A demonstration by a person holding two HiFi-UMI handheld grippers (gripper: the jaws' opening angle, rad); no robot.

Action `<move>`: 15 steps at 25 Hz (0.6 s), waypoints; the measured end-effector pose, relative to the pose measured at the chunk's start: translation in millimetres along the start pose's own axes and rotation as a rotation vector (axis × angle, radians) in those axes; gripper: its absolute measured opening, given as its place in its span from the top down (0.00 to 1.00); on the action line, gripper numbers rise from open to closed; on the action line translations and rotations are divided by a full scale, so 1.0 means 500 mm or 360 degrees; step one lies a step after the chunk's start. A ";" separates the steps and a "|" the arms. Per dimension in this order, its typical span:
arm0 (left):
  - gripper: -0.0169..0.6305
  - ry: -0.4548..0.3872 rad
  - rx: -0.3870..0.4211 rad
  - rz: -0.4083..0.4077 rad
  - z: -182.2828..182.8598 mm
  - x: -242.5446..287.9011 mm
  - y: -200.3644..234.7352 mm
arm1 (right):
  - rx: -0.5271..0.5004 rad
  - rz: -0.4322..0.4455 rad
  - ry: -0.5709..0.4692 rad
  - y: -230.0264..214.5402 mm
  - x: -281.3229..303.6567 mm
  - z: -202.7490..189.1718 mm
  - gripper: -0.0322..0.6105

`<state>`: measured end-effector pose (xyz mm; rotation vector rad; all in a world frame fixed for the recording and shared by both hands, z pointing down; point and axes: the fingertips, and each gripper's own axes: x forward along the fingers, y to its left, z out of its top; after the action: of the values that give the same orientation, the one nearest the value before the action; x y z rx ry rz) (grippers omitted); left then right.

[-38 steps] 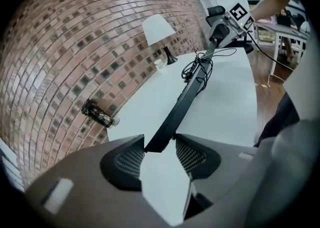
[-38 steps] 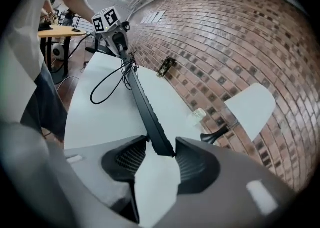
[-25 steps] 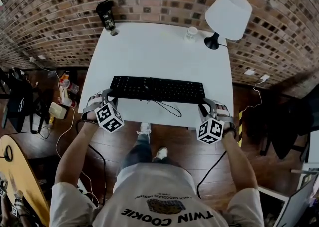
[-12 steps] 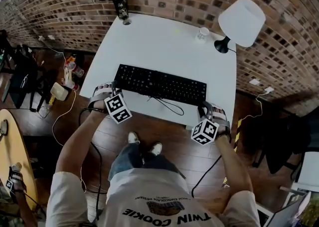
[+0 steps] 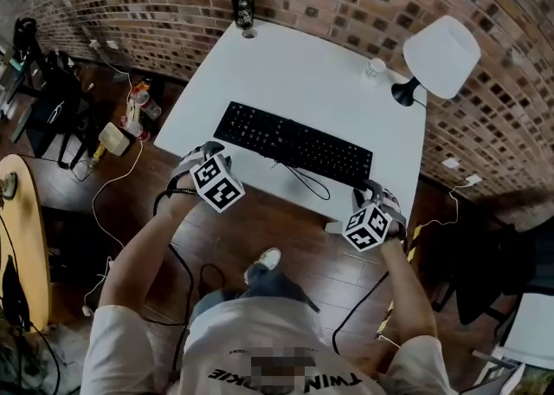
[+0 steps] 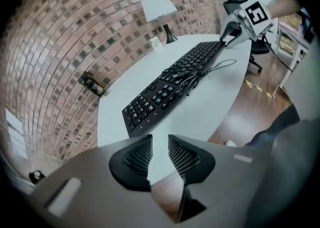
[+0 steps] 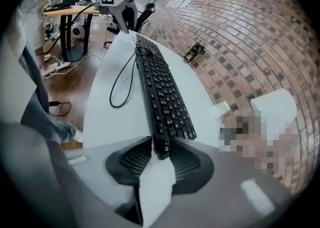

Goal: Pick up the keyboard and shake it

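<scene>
Black keyboard [image 5: 293, 144] (white table [image 5: 290, 73])

White table [image 5: 294, 73] against brick wall. Black keyboard [image 5: 294, 144] lies diagonally on it, cable [image 5: 303, 181] looped in front. Right gripper [image 5: 368, 187] at keyboard's right end. Left gripper [image 5: 208, 152] beside left end, jaws just closing, keyboard not between them. Lamp [image 5: 441, 55] at far corner.

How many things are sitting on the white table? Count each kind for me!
keyboard: 1
lamp: 1
cups: 2 (dark cup, small white cup)
Total: 4 things on the table
</scene>
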<state>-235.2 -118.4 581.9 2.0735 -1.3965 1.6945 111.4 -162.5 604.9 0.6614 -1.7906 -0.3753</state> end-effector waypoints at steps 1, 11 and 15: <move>0.82 -0.0031 -0.0078 -0.0013 -0.003 -0.016 -0.012 | 0.0040 -0.0003 -0.0011 -0.002 -0.006 0.006 0.78; 0.94 -0.0280 -0.0451 0.0018 -0.038 -0.197 -0.171 | 0.0268 0.0111 -0.0230 0.110 -0.154 0.125 0.78; 0.96 -0.0424 -0.0572 -0.0023 -0.013 -0.276 -0.252 | 0.0415 0.0199 -0.0349 0.178 -0.248 0.163 0.78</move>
<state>-144.0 34.7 525.5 2.1413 -1.6114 1.0869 37.9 -22.9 533.7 0.7056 -2.1013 -0.1328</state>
